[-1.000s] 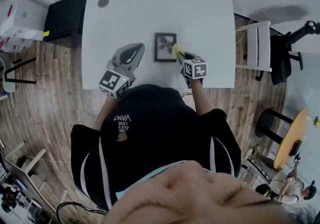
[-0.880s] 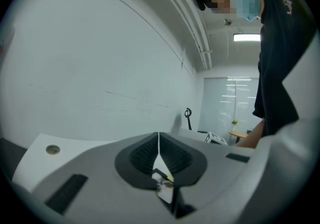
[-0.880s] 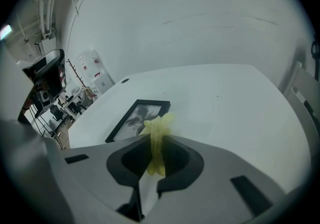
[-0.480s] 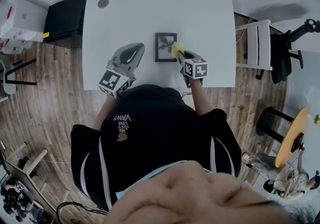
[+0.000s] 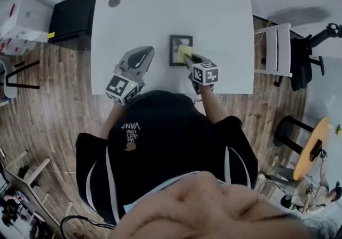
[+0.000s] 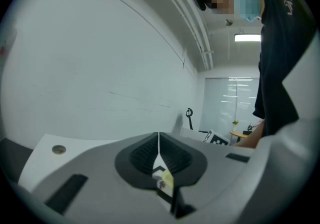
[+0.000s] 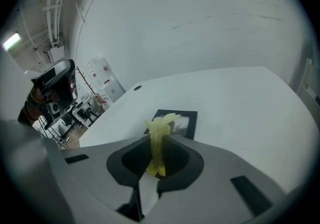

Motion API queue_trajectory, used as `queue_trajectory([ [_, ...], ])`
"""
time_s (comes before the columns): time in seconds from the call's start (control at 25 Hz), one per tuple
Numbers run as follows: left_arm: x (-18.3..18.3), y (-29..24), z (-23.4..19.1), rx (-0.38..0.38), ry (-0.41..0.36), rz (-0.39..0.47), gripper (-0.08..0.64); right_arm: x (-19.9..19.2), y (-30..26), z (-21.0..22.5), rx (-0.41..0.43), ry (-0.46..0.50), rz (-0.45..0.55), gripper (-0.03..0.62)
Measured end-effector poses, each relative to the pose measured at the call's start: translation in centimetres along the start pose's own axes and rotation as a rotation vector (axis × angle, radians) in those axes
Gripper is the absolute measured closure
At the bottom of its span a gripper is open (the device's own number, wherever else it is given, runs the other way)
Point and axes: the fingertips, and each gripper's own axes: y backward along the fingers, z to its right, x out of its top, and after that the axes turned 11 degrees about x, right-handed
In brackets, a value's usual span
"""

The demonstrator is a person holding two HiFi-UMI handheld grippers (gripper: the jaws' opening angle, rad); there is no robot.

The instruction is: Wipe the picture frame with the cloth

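A small black picture frame point(image 5: 175, 45) point(image 7: 186, 124) lies flat on the white table point(image 5: 160, 13), near its front edge. A yellow cloth point(image 5: 185, 52) point(image 7: 159, 138) is pinched in my right gripper point(image 5: 188, 57) point(image 7: 158, 140), and the cloth hangs over the frame's right half. In the right gripper view the cloth sticks up between the jaws with the frame just beyond it. My left gripper point(image 5: 140, 56) point(image 6: 159, 143) stands to the left of the frame, over the table's front edge, its jaws pressed together with nothing between them.
A round grommet hole point(image 5: 114, 1) sits at the table's far left corner. A black cabinet point(image 5: 69, 18) stands left of the table. A white chair point(image 5: 278, 48) and a black office chair point(image 5: 304, 56) stand to the right, on a wood floor.
My right gripper has moved left with the cloth, from the frame's right edge onto its surface. The left gripper has stayed put.
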Motion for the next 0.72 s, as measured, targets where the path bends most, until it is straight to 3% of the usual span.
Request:
queue_trajectory([
  [0.72, 0.0, 0.5, 0.1, -0.004, -0.003, -0.001, 0.543, -1.6, -3.0, -4.3, 0.101, 0.029, -0.064, 0.549],
])
